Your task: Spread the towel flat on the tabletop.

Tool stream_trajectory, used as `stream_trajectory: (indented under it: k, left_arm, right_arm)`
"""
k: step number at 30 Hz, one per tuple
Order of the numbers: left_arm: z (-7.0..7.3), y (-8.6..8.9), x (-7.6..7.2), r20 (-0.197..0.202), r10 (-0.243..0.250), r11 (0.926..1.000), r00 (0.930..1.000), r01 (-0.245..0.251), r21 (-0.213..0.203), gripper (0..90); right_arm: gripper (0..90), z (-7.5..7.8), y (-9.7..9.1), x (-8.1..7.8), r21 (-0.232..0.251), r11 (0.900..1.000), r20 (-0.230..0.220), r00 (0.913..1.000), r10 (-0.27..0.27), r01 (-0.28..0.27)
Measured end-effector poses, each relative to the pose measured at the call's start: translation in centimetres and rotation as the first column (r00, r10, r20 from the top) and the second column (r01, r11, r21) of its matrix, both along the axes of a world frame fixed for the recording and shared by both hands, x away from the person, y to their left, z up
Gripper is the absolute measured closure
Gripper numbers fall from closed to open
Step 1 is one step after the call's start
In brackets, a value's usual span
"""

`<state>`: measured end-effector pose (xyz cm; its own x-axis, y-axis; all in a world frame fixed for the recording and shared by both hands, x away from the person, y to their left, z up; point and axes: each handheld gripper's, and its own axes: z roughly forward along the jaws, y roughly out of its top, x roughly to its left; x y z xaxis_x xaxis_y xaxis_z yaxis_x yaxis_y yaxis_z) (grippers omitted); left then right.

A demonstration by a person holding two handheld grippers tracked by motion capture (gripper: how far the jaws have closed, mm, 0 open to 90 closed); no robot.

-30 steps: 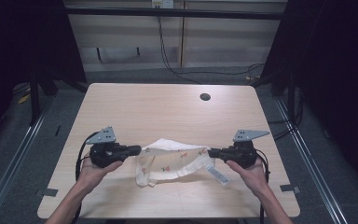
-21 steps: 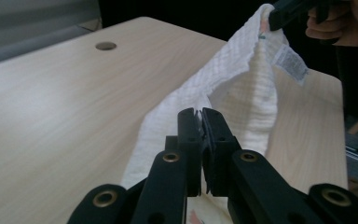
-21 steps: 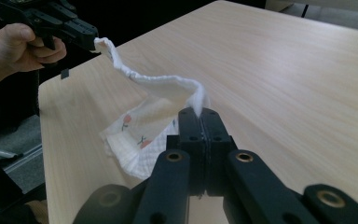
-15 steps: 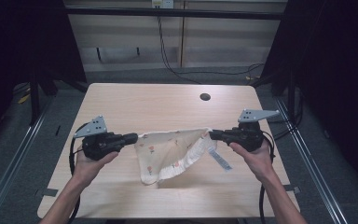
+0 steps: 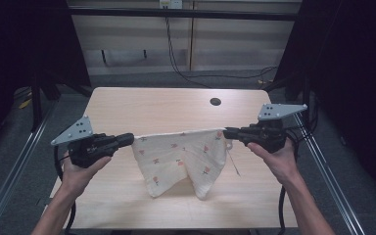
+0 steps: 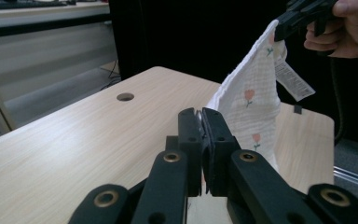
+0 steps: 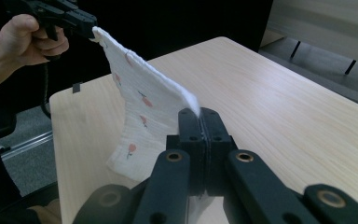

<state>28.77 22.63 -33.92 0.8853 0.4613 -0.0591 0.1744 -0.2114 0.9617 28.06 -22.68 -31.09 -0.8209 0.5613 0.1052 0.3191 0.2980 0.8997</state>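
1. Nearest the person, in the high view, two forearms come in from the bottom edge, each hand wrapped round a black claw with a grey three-cornered plate on top.
2. The left claw [image 5: 129,139] is pressed together on one top corner of a white cloth [image 5: 181,159] printed with small red flowers; in the left gripper view its own tips [image 6: 201,114] pinch the cloth's edge between them.
3. The right claw [image 5: 226,132] is likewise pinched shut on the opposite top corner; the right gripper view shows its tips [image 7: 199,113] clamped on the cloth's hem [image 7: 144,100].
4. The cloth hangs stretched between the two claws, its top edge nearly taut and level, its lower part drooping in two points above the near middle of the bench [image 5: 127,196]. Whether the lowest points touch the wood cannot be told.
5. A white care label [image 6: 292,79] dangles from the cloth just beside the right claw.
6. Beyond the cloth the light wooden bench lies bare up to a round cable hole [image 5: 215,102] near its far edge; nothing stands between claws and cloth.
7. Farther off, cables [image 5: 210,73] run across the floor before pale wall panels, with dark curtains at both sides.
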Motion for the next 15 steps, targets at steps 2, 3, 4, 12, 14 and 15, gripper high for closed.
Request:
stream_trajectory:
  k: [2, 3, 4, 12, 14, 15]
  left_arm:
    - [0.5, 0.1, -0.6, 0.016, -0.004, 1.0000, 0.9999, 0.004, 0.008, 87.7]
    - [0.8, 0.1, -0.9, 0.028, -0.002, 0.9999, 0.9996, 0.002, 0.012, 87.7]
    - [1.2, 0.1, -1.3, 0.040, -0.002, 0.9999, 0.9992, 0.001, 0.017, 87.8]
    - [3.4, 0.6, -3.5, 0.093, -0.016, 0.9998, 0.9956, 0.017, -0.011, 87.9]
    - [3.5, 0.7, -3.6, 0.097, -0.008, 0.9999, 0.9953, 0.009, -0.010, 87.9]
    - [3.4, 0.8, -3.4, 0.094, -0.008, 0.9999, 0.9955, 0.009, -0.006, 87.9]
  right_arm:
    - [89.0, 0.5, 0.1, -0.7, -0.001, 0.9999, 0.013, 0.9998, 0.015, -0.015]
    - [89.0, 0.8, 0.2, -1.1, -0.003, 0.9997, 0.018, 0.9996, 0.024, -0.024]
    - [89.1, 1.0, 0.3, -1.5, -0.008, 0.9994, 0.027, 0.9990, 0.035, -0.034]
    - [89.1, 3.2, 0.6, -4.4, 0.003, 0.9949, 0.078, 0.9919, 0.101, -0.101]
    - [89.1, 3.7, 0.5, -4.9, 0.004, 0.9942, 0.101, 0.9892, 0.107, -0.107]
    - [89.1, 3.7, 0.5, -5.0, -0.008, 0.9947, 0.117, 0.9877, 0.103, -0.103]
